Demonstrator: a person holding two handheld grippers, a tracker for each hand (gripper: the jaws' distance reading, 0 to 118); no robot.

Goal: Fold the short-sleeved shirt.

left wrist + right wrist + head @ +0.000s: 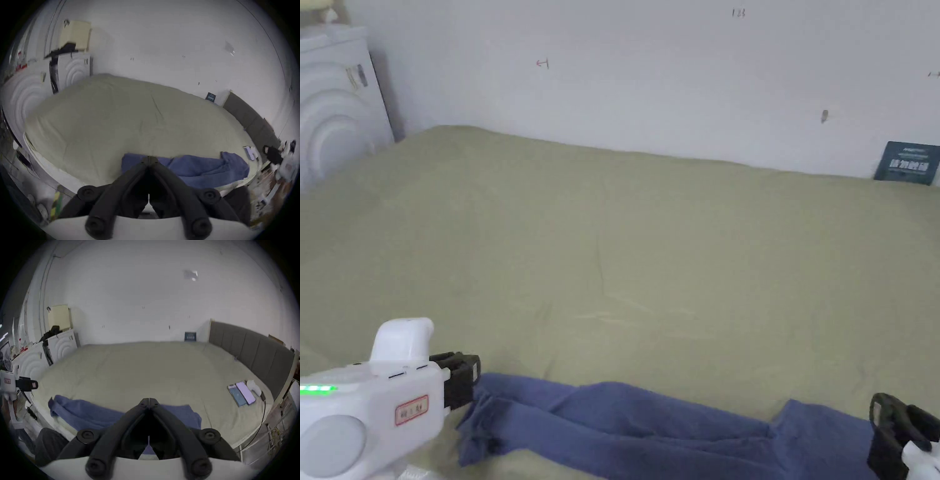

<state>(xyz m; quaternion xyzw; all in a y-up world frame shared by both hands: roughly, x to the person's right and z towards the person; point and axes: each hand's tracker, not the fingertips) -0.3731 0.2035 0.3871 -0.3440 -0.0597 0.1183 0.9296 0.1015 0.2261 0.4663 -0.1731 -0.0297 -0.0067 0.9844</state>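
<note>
- Left gripper (149,160) and right gripper (149,400): fingers closed, apparently pinching the shirt (650,425).
- Shirt bunched along the bed (625,250) near edge.
- Broad bare bedding beyond.

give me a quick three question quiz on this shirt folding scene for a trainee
1. True or false: the blue shirt lies spread flat in the middle of the bed.
2. Multiple choice: in their own views, how do the jaws of the left gripper and right gripper stand? A) both wide open B) both closed at the tips C) one open, one closed
3. Fill in: the phones lie on the bed near the grey ____.

Key
1. False: it is bunched in a long strip along the near edge.
2. B
3. headboard
</note>
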